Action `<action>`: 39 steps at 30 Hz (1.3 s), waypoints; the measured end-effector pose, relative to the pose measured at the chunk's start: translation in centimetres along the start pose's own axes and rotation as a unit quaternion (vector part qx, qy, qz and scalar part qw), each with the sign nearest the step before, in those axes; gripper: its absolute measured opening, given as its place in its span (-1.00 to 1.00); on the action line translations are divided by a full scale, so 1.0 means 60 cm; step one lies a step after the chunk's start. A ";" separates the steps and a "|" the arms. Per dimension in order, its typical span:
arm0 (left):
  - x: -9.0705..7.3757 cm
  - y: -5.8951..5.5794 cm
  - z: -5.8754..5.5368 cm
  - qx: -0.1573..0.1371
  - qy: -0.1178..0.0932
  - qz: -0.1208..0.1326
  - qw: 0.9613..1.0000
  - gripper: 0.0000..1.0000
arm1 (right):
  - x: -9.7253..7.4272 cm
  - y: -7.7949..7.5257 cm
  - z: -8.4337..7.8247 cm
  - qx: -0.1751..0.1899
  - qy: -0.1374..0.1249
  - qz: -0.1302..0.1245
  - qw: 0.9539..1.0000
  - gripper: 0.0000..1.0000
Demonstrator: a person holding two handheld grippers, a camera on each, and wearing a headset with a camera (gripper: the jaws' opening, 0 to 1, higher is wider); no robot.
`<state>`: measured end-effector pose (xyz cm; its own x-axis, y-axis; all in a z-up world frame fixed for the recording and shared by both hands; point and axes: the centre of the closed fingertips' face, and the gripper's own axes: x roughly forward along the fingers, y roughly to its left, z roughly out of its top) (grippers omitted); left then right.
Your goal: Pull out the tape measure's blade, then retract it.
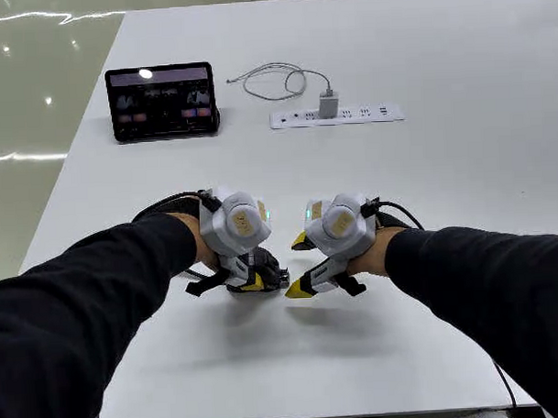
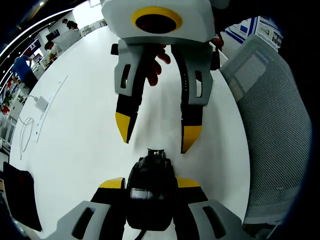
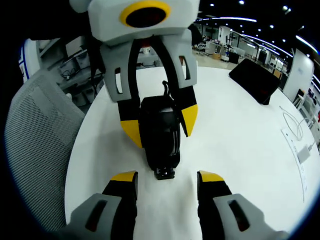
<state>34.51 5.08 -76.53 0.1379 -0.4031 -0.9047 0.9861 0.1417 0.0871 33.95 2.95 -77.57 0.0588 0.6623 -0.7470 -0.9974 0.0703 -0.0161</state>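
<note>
- On the white table (image 1: 424, 167), the left gripper (image 2: 150, 183) pinches the black tape measure (image 2: 150, 200).
- Facing it — the right gripper (image 3: 167, 176), jaws spread, near the measure's hook end, not touching.

"How was the light?"

"Bright and even, from overhead. The white table (image 1: 420, 57) looked nearly washed out, and glare streaked the glossy floor (image 1: 36, 89)."

"Shadows?"

"Soft, faint ones beneath the left gripper (image 1: 256, 279) and right gripper (image 1: 297, 265). The head view was sharp. Both gripper views bowed hard at their edges, and the ceiling lamps (image 3: 241, 3) were bright specks."
</note>
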 end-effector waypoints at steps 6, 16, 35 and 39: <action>0.000 -0.001 0.001 -0.006 -0.013 -0.002 1.000 -0.34 | 0.017 0.011 -0.008 -0.020 0.016 0.021 0.999 -0.46; 0.004 -0.003 -0.002 -0.013 -0.007 -0.008 1.000 -0.32 | 0.032 0.008 -0.011 -0.078 0.044 0.028 0.996 -0.75; 0.007 -0.004 -0.006 -0.004 0.013 -0.016 1.000 -0.32 | 0.025 0.005 -0.016 -0.037 0.016 0.025 0.999 -0.84; 0.006 -0.004 -0.006 -0.007 0.008 -0.012 1.000 -0.32 | 0.022 0.006 -0.020 -0.041 0.021 0.023 0.999 -0.84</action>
<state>34.29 5.20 -77.03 0.1119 -0.3922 -0.9130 0.9878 0.1439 0.0592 33.64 2.99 -79.35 0.0119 0.6307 -0.7759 -0.9992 -0.0230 -0.0340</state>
